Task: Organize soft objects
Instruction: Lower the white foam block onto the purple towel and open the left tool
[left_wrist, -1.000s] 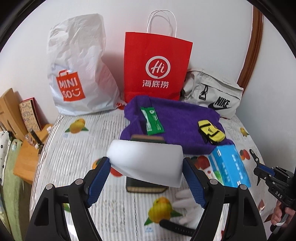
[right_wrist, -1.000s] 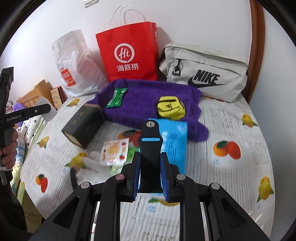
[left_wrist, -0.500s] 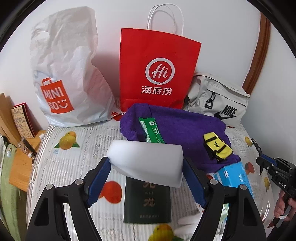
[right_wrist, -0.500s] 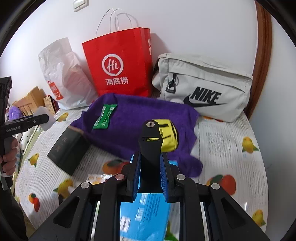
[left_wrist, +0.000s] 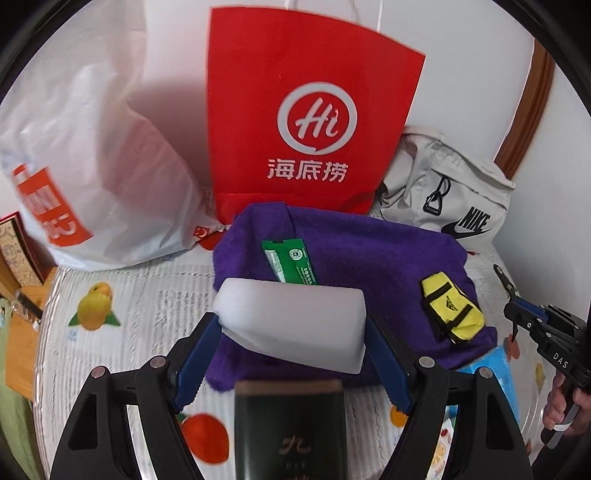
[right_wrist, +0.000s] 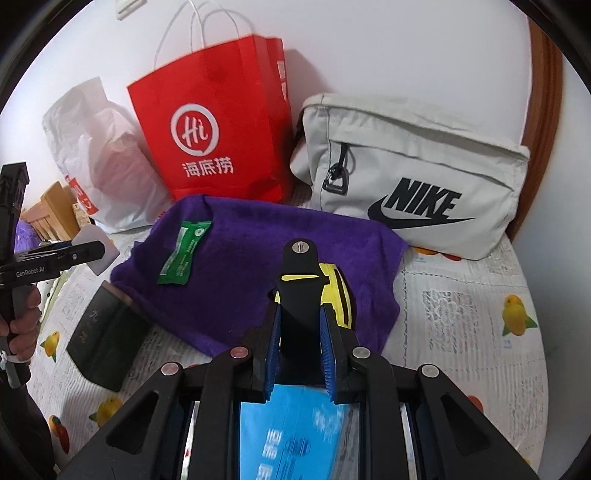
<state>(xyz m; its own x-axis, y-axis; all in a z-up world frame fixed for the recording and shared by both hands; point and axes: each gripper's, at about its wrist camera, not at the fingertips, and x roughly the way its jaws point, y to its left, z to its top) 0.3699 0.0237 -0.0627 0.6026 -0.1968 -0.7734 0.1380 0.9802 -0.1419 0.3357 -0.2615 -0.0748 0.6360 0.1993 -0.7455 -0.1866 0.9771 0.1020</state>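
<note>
Left gripper (left_wrist: 291, 354) clamps a white sponge block (left_wrist: 291, 325) btwn its blue pads, held above the near edge of the purple towel (left_wrist: 369, 258), w/ a dark box (left_wrist: 291, 432) just below. Right gripper (right_wrist: 300, 347) is closed on a black strap (right_wrist: 300, 291), held over a yellow pouch (right_wrist: 341, 295) on the towel; blue pack (right_wrist: 295, 432) beneath. Red paper bag (left_wrist: 306, 122), white plastic bag (left_wrist: 92, 166) and grey Nike bag (right_wrist: 413, 177) stand behind on the fruit-print tablecloth (right_wrist: 461, 314).

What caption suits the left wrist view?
Left hand-held gripper holding a white foam block above a purple towel.
</note>
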